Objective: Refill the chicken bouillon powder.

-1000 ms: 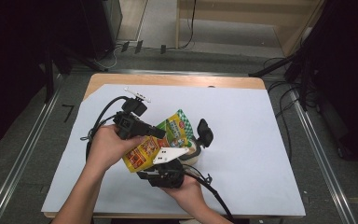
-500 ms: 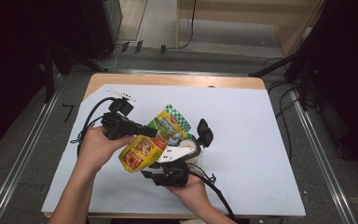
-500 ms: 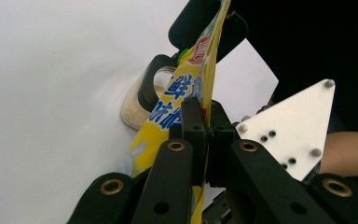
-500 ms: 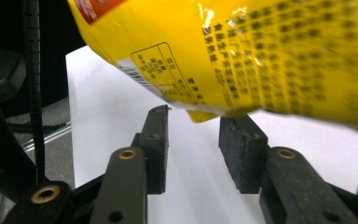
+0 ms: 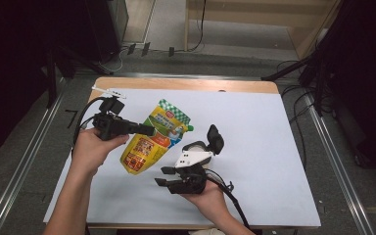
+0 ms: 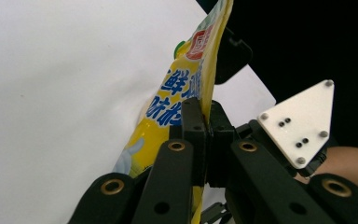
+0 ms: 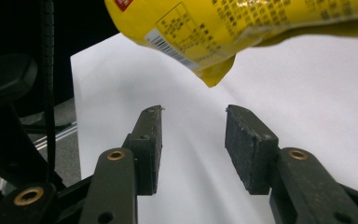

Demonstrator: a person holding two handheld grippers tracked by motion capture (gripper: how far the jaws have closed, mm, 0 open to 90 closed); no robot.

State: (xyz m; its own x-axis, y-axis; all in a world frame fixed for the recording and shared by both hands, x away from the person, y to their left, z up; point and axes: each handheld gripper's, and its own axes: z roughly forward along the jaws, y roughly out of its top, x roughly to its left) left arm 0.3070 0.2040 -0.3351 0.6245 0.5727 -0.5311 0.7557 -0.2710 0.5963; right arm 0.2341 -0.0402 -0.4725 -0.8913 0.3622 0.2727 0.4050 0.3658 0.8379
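Note:
A yellow refill pouch [image 5: 149, 142] with a green checked top and a green spout hangs tilted above the white table sheet [image 5: 274, 147]. My left gripper [image 5: 148, 130] is shut on its upper edge; in the left gripper view the jaws [image 6: 206, 126] pinch the pouch [image 6: 186, 93] edge-on. My right gripper [image 5: 162, 176] rests low near the table's front, just right of the pouch's bottom corner. Its jaws have just been opening. In the right gripper view the right gripper [image 7: 193, 135] has nothing between its pads, and the pouch [image 7: 242, 23] hangs above and beyond them.
A small white strip [image 5: 108, 91] lies at the sheet's back left corner. Black cables trail from both grippers. Metal rails [image 5: 24, 156] run along both sides of the table. The right gripper's grey plate [image 6: 298, 121] shows close beside the left jaws.
My left gripper has carried the pouch to the left, lifting its lower end away from the right gripper. The right gripper has stayed in place while its jaws spread wider.

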